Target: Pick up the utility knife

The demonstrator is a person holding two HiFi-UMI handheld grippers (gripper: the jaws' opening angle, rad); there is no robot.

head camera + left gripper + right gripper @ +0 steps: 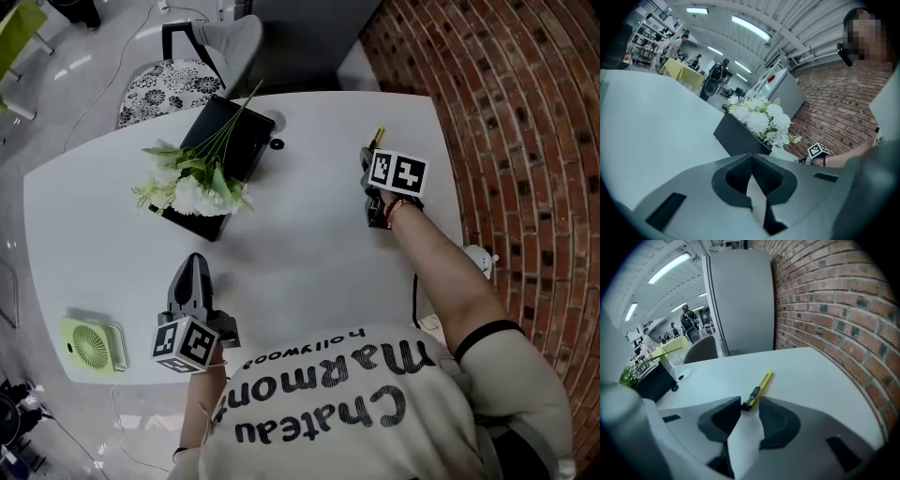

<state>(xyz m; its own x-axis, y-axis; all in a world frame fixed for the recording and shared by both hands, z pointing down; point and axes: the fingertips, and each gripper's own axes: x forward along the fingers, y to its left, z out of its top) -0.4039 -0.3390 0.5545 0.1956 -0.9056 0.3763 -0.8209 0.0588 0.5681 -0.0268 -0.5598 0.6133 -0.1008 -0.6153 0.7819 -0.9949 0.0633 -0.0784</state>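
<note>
The utility knife (pixel 378 138) is slim and yellow with a black end, and it lies flat near the far right edge of the white table (pixel 309 244). In the right gripper view the knife (pixel 759 386) points away from me, its black end just at the mouth of the jaws. My right gripper (pixel 367 161) (pixel 750 404) is open, and its pads do not press on the knife. My left gripper (pixel 194 265) (pixel 751 161) rests low over the table's near left part, tips together, holding nothing.
A black box with white flowers (pixel 202 178) (pixel 754 119) stands at the table's far middle-left. A green fan (pixel 92 342) sits on the near left corner. A small black disc (pixel 277 143) lies beside the box. A brick wall (pixel 525 141) runs along the right; a patterned chair (pixel 169 80) is behind.
</note>
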